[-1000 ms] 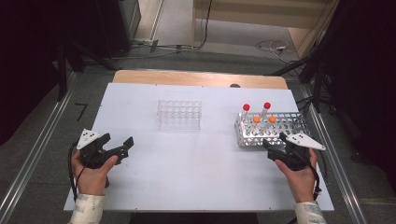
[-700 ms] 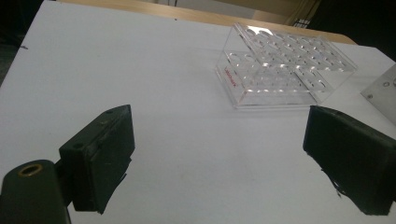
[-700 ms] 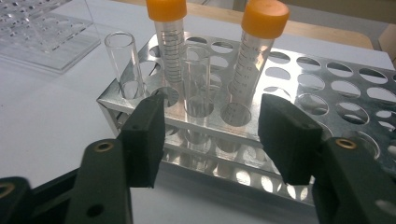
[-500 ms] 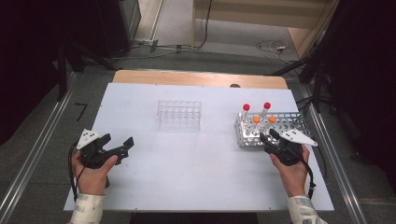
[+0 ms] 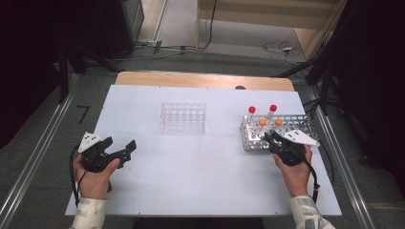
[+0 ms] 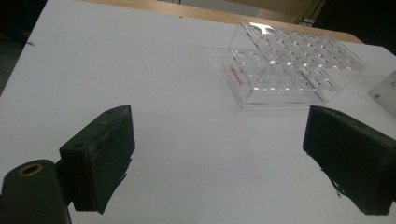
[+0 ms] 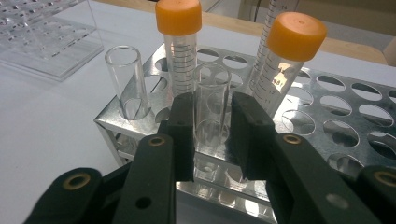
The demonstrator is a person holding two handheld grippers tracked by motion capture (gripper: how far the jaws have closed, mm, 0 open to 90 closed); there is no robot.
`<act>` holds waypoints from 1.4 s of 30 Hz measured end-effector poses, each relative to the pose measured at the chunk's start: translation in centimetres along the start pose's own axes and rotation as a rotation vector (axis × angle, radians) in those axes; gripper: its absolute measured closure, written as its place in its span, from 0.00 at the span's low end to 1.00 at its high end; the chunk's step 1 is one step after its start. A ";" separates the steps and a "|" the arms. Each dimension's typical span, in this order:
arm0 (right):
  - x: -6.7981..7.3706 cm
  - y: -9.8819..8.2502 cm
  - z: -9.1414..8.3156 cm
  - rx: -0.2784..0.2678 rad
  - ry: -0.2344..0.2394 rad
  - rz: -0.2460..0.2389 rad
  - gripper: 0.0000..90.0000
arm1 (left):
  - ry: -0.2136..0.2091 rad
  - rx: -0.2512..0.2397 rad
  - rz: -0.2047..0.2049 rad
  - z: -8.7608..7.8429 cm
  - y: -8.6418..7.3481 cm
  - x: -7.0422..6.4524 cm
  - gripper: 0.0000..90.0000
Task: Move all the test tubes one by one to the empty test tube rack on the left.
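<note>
A metal rack (image 5: pixel 296 125) stands at the right of the white table (image 5: pixel 200 176). It holds two red-capped tubes (image 5: pixel 251 110), two orange-capped tubes (image 7: pixel 179 28) and two clear open tubes. My right gripper (image 7: pixel 212 135) is at the rack's near corner (image 5: pixel 268 139). Its jaws have just been closing and now press on one clear tube (image 7: pixel 212 100), which stands upright in its hole. The other clear tube (image 7: pixel 127 79) stands to its left. My left gripper (image 5: pixel 128 152) rests open and empty at the table's left (image 6: pixel 219 154).
An empty clear plastic rack (image 5: pixel 183 117) sits at the middle of the table, ahead of the left gripper (image 6: pixel 289 60). Metal rails run along both sides of the table. A wooden edge (image 5: pixel 200 80) borders the far side.
The right gripper moved slightly in towards the metal rack, and its jaws closed onto the clear tube. The left gripper stayed still.
</note>
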State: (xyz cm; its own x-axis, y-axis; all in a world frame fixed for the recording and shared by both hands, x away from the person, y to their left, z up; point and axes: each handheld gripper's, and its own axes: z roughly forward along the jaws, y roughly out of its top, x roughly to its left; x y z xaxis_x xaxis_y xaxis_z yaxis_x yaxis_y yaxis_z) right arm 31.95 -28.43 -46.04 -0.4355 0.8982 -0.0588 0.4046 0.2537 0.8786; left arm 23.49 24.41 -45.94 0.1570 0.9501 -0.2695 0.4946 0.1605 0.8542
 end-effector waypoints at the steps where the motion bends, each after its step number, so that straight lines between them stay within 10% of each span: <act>1: 0.0 0.0 0.0 -0.002 0.000 0.001 0.79 | 0.000 -0.001 0.000 0.0 0.0 0.0 0.11; 42: 1.7 3.2 -5.4 -0.112 0.082 -0.016 0.81 | -0.006 -0.016 0.037 -0.2 0.2 -1.3 0.11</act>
State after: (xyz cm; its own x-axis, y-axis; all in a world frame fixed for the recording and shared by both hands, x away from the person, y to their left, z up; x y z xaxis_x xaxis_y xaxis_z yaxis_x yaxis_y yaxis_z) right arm 28.15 -28.00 -40.80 -0.5071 0.8611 -0.0382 0.3071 0.2220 0.9254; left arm 23.19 23.30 -45.34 0.1798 0.9539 -0.2401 0.4745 0.1297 0.8707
